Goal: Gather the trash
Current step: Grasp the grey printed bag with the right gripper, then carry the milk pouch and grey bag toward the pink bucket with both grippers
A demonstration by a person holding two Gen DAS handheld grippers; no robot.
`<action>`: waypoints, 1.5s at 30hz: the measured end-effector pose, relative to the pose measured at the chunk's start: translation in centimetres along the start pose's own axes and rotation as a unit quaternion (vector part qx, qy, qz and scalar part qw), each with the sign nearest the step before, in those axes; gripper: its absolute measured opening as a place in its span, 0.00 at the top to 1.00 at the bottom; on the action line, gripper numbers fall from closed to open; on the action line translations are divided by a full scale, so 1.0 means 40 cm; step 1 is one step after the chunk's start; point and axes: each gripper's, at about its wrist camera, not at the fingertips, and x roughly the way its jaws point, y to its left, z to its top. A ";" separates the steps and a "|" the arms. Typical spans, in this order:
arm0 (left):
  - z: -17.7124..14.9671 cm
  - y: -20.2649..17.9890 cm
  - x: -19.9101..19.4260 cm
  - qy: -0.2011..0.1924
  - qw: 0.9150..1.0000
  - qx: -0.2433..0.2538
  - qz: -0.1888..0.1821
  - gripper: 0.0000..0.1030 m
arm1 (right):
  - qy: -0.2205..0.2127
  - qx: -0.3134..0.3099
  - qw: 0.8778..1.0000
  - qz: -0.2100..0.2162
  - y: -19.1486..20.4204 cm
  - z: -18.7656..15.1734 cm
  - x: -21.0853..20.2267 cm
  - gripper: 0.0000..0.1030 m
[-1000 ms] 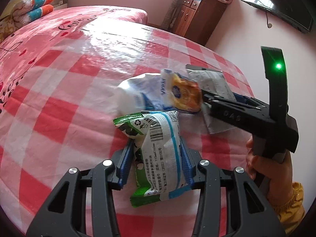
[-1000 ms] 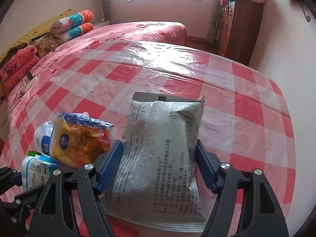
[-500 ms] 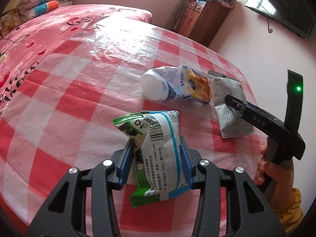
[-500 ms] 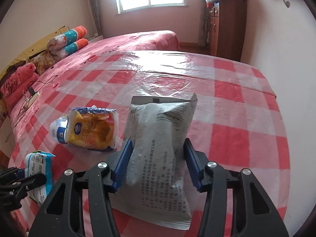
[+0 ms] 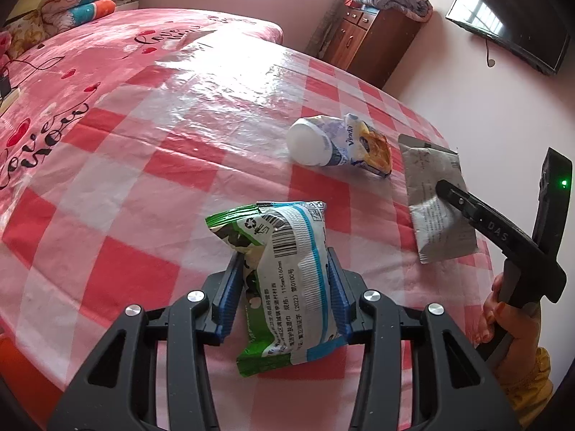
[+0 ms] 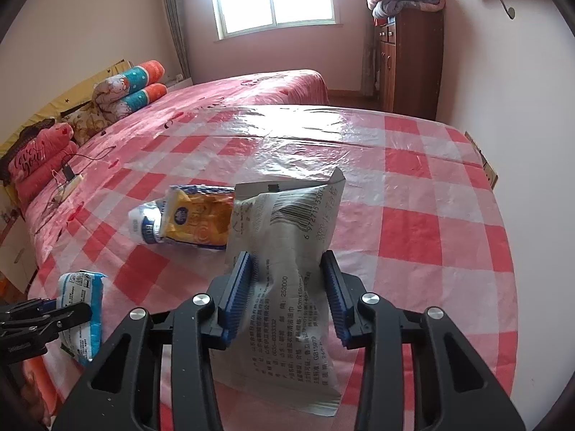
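My left gripper is shut on a green and white wrapper and holds it above the red checked tablecloth. My right gripper is shut on a grey printed packet, whose far end is raised off the cloth. From the left wrist view the packet hangs from the right gripper's fingers, with a hand below. A crumpled white cup with a yellow wrapper lies on the cloth beyond both grippers. The right wrist view shows the left gripper low at the left.
The table's rounded edge runs close to the pink wall on the right. A bed with a pink cover and rolled pillows lies behind. A wooden cabinet stands at the back, and a screen hangs on the wall.
The right jaws have shut on the grey packet and raised it. Both grippers have drawn back from the cup and yellow wrapper, the left still holding its wrapper.
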 end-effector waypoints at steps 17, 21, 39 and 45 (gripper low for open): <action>-0.051 0.086 -0.098 -0.027 0.999 -0.025 -0.008 0.58 | -0.007 -0.010 0.998 0.069 0.118 -0.022 -0.112 0.60; -0.064 0.105 -0.121 -0.032 0.999 -0.032 -0.009 0.58 | -0.002 -0.018 0.995 0.094 0.160 -0.031 -0.131 0.60; -0.147 0.235 -0.271 -0.058 0.996 -0.063 0.012 0.58 | 0.072 -0.085 0.966 0.233 0.439 -0.115 -0.132 0.60; -0.197 0.304 -0.333 -0.062 0.994 -0.088 0.034 0.58 | 0.101 -0.117 0.951 0.267 0.545 -0.152 -0.126 0.60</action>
